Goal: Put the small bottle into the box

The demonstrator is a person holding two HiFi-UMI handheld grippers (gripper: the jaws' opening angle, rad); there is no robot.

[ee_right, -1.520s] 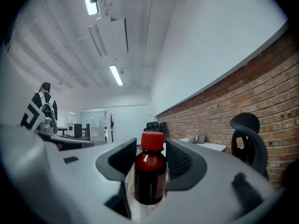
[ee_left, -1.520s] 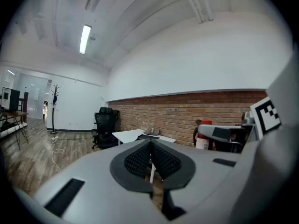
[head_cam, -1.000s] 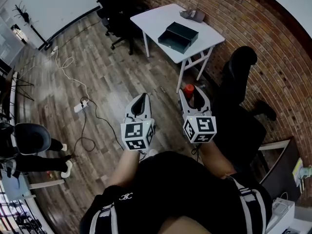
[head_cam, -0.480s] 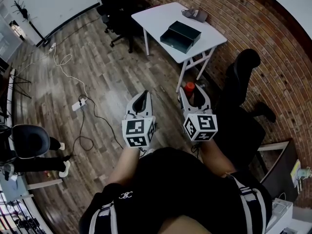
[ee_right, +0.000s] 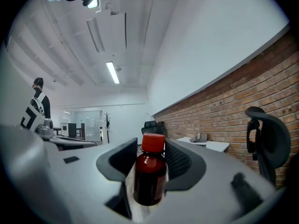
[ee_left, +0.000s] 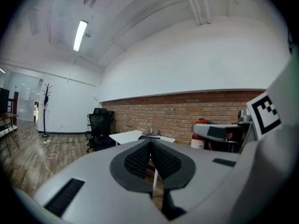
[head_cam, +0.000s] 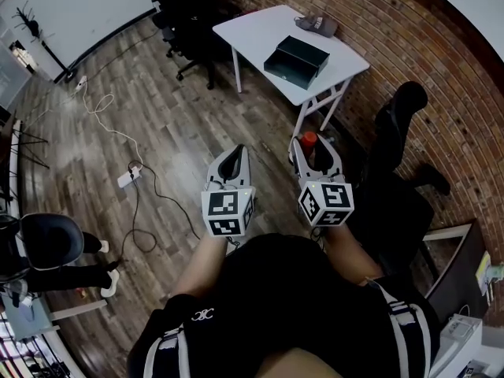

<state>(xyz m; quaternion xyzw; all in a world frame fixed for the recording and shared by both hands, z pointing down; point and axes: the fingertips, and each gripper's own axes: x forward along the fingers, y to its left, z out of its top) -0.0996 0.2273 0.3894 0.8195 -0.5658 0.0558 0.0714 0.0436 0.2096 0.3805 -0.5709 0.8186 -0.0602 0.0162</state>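
My right gripper [head_cam: 313, 153] is shut on a small brown bottle with a red cap [ee_right: 150, 173]; the cap [head_cam: 308, 139] shows between the jaws in the head view. My left gripper [head_cam: 231, 161] is shut with nothing in it, its ribbed pads [ee_left: 140, 158] pressed together. A dark open box [head_cam: 296, 60] lies on a white table [head_cam: 252, 28] ahead, well beyond both grippers, which hang over the wooden floor at waist height. The table [ee_left: 127, 136] shows far off past the left jaws.
A grey object [head_cam: 315, 24] lies at the table's far corner. Black office chairs [head_cam: 187, 6] stand left of the table, another chair [head_cam: 398, 124] by the brick wall on the right. Cables and a power strip [head_cam: 128, 176] lie on the floor at left.
Both grippers and the view have shifted slightly toward the table; the bottle stays held in the right gripper. The left gripper remains shut.
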